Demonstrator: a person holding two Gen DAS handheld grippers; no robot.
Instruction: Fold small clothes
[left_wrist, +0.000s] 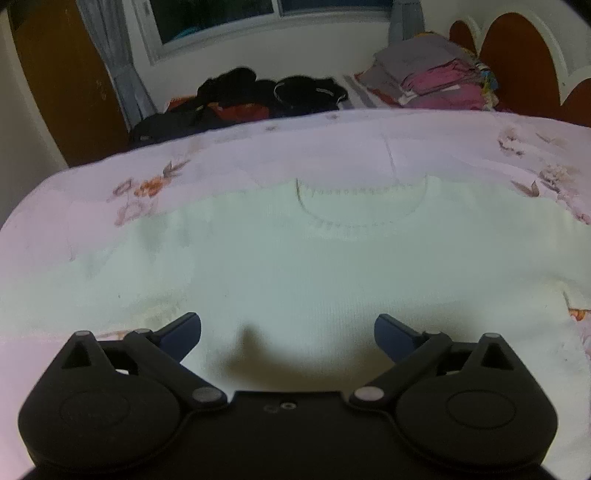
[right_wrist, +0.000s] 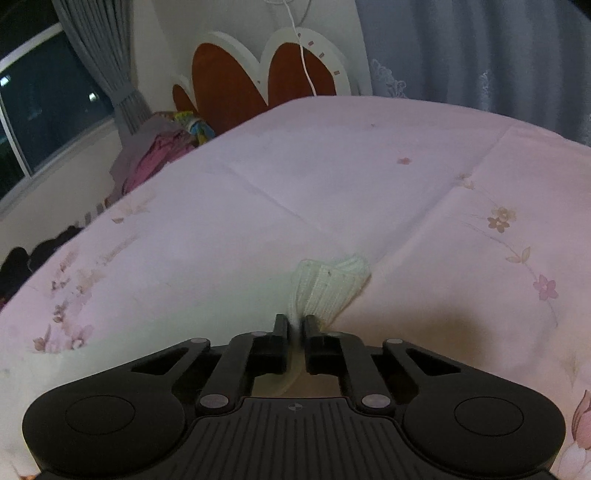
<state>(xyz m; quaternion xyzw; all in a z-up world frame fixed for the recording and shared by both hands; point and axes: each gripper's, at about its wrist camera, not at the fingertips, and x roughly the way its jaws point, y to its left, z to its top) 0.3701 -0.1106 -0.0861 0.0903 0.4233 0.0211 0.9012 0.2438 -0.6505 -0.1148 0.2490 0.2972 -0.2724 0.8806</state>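
Observation:
A small white knit sweater (left_wrist: 295, 266) lies flat on the pink floral bedspread (left_wrist: 92, 206), its neckline toward the far side. My left gripper (left_wrist: 287, 332) is open and empty, hovering just above the sweater's lower body. In the right wrist view, my right gripper (right_wrist: 295, 325) is shut on a ribbed cuff or corner of the white sweater (right_wrist: 332, 284), which bunches up just ahead of the fingertips above the bedspread (right_wrist: 258, 184).
A pile of dark clothes (left_wrist: 258, 99) lies beyond the bedspread's far edge. A stack of folded pink and grey clothes (left_wrist: 432, 74) sits at the far right by the headboard (left_wrist: 517, 48). A curtain (right_wrist: 480, 48) hangs behind the bed.

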